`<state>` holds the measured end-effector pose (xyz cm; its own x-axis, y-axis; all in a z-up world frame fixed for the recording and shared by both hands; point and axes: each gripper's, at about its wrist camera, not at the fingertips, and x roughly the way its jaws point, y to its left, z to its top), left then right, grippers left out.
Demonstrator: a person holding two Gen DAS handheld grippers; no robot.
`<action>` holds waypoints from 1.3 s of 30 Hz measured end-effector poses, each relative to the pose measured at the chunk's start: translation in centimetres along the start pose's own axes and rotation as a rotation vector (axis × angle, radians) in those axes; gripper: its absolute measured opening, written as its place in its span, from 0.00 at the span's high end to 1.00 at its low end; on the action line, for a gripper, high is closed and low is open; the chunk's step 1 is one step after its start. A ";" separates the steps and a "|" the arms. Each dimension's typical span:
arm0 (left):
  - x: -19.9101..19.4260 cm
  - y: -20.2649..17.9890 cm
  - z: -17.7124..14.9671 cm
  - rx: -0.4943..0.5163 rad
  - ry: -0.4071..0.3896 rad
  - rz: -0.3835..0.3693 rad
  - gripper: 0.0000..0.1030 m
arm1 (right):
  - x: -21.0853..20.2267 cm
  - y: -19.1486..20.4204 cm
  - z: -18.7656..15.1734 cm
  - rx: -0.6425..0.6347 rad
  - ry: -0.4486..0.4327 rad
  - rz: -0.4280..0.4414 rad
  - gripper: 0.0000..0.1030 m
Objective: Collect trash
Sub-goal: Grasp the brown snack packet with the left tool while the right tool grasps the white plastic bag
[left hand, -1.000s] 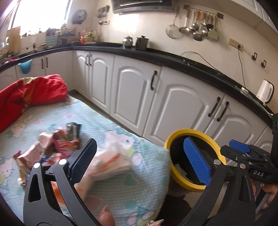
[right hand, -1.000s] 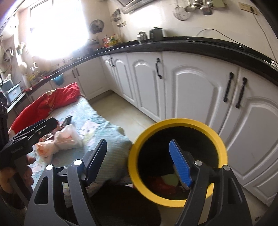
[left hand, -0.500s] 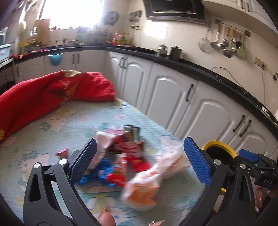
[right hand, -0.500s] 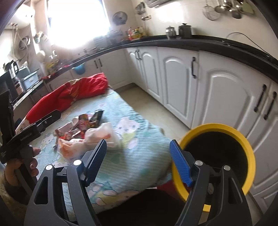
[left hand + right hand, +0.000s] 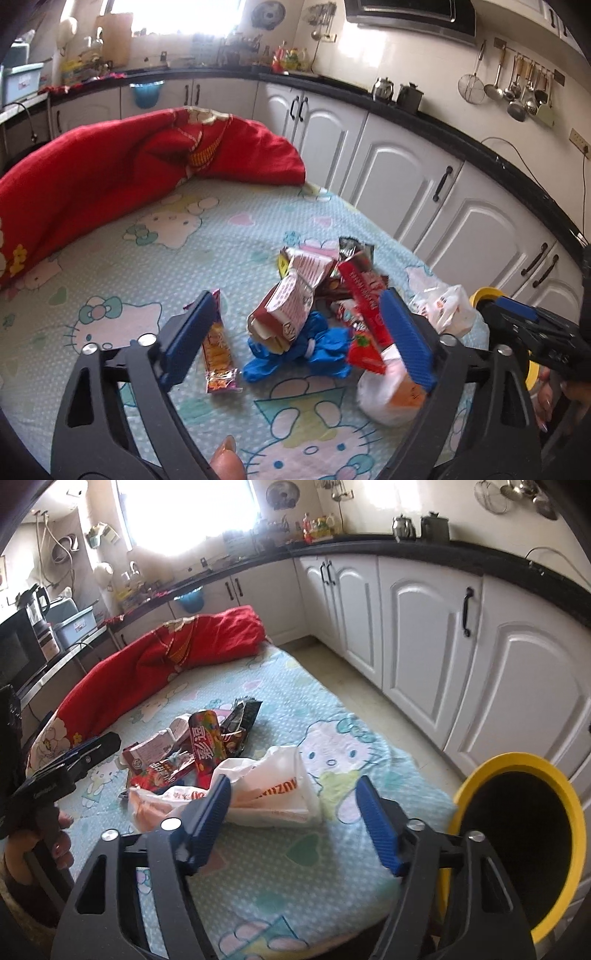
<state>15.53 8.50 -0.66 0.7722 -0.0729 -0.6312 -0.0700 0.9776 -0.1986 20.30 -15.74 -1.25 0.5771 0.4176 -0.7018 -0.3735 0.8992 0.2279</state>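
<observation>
Crumpled white plastic bag (image 5: pixel 273 794) lies ahead of the open, empty right gripper (image 5: pixel 295 819), jaws just narrowing; left gripper (image 5: pixel 295 339), likewise open, closing: pinch one wrapper.

Bare bedsheet (image 5: pixel 229 258) surrounds the trash pile (image 5: pixel 317 306); red quilt (image 5: pixel 129 166) blocks behind.

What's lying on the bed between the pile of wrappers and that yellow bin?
In the right wrist view, a white plastic bag lies between the wrapper pile and the yellow bin; beyond it, only bare bedsheet.
</observation>
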 end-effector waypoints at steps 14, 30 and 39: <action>4.9 1.0 -0.2 0.012 0.129 0.006 0.40 | 3.8 -0.5 -0.7 -0.004 0.083 0.036 0.92; 5.0 1.8 -1.4 -0.039 0.124 -0.013 0.80 | 0.4 -0.3 -2.1 0.003 0.036 0.018 0.98; 1.9 0.1 -0.5 -0.021 0.051 -0.022 0.80 | -3.2 0.3 -1.8 -0.024 -0.050 0.027 0.98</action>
<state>16.70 8.41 -2.30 0.7409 -0.1052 -0.6633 -0.0666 0.9713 -0.2284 17.06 -17.05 -0.12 0.6015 0.4486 -0.6610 -0.4069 0.8841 0.2297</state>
